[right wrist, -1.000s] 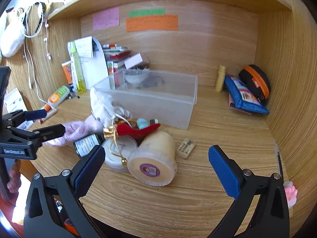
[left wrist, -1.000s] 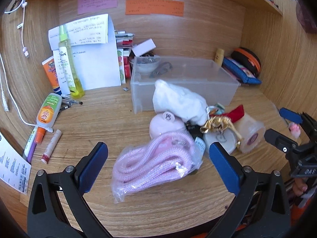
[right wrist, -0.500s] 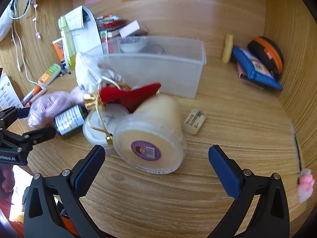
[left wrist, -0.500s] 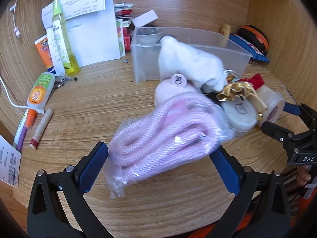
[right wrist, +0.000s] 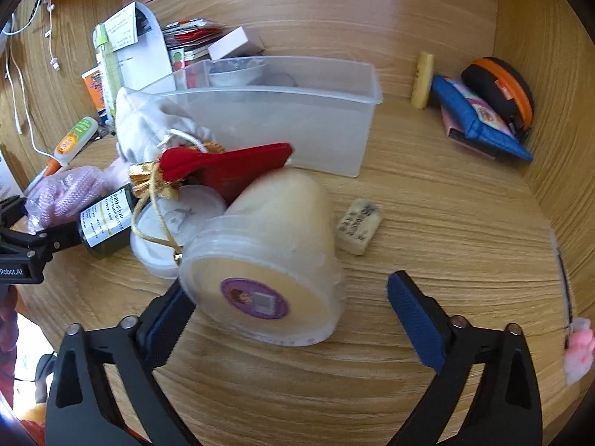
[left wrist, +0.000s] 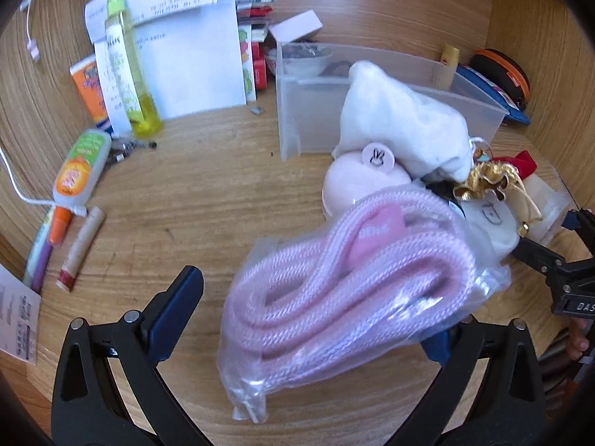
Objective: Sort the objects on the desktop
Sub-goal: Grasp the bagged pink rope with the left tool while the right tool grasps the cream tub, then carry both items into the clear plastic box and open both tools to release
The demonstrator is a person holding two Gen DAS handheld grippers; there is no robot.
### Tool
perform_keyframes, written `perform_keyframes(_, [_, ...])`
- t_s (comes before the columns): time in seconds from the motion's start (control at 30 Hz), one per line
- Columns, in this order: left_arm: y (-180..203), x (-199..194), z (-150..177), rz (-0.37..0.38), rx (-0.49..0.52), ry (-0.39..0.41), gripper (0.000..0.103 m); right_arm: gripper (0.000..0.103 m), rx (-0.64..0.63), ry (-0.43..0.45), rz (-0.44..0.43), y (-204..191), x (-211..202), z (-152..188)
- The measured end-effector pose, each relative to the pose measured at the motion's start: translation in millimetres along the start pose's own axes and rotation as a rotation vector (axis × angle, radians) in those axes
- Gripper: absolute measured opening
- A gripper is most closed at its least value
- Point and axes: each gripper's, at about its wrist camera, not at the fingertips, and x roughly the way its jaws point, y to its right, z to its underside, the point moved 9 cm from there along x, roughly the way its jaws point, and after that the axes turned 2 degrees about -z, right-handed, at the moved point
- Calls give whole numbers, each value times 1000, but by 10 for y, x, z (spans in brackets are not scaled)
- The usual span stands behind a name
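A clear bag of pink rope (left wrist: pixel 353 278) lies on the desk between the fingers of my left gripper (left wrist: pixel 308 327). Its left pad (left wrist: pixel 178 312) stands apart from the bag, while the bag hides most of the right pad, so the gripper is open. A cream tub (right wrist: pixel 267 245) lies on its side, lid toward the camera, between the fingers of my right gripper (right wrist: pixel 290 316). The jaws are closing, and the right pad (right wrist: pixel 412 316) is still off the tub. A clear plastic bin (right wrist: pixel 297 130) stands behind the pile.
Heaped by the bin are a white cloth pouch (left wrist: pixel 401 126), a pink round case (left wrist: pixel 357 186), a red pouch with gold ribbon (right wrist: pixel 230 163), a dark bottle (right wrist: pixel 104 223) and a white tin (right wrist: pixel 178 215). An eraser (right wrist: pixel 359 225) lies right of the tub. Tubes and pens (left wrist: pixel 74 178) lie at the left.
Both grippers have sunk toward the desk. The rope bag now lies between the left fingers and the tub between the right fingers. The right jaws have narrowed slightly.
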Motion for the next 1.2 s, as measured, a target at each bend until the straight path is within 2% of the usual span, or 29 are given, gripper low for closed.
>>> perform_keyframes(0.1, [39, -23, -78, -15, 17, 24, 95, 91, 13, 5, -5, 49, -3, -23])
perform_keyframes(0.17, [83, -21, -111, -18, 32, 28, 85, 86, 23, 9, -12, 69, 1, -38])
perform_keyframes(0.27, [93, 8, -135, -34, 43, 33, 80, 79, 36, 4, -36, 66, 33, -41])
perform_keyframes(0.33, [94, 30, -123, -22, 35, 25, 73, 68, 41, 3, -51, 45, 54, -35])
perform_keyframes(0.4, [77, 32, -116, -33, 30, 27, 67, 67, 39, 6, -46, 37, 59, -31])
perform_keyframes(0.47, [47, 3, -123, -50, 26, 42, 54, 67, 32, 8, -41, 30, 52, -24])
perform_keyframes(0.67, [-25, -142, -209, -63, 14, 95, 38, 67, 45, 59, -36, 76, -82, -68])
perform_keyframes(0.8, [-67, -222, -271, -69, 2, 125, 32, 67, 46, 101, -34, 96, -204, -140])
perform_keyframes(0.97, [-157, -344, -411, -63, -19, 170, 27, 67, 59, 103, -44, 121, -213, -159])
perform_keyframes(1.2, [-239, -480, -580, -16, -55, 201, 27, 66, 54, 149, -63, 160, -375, -330])
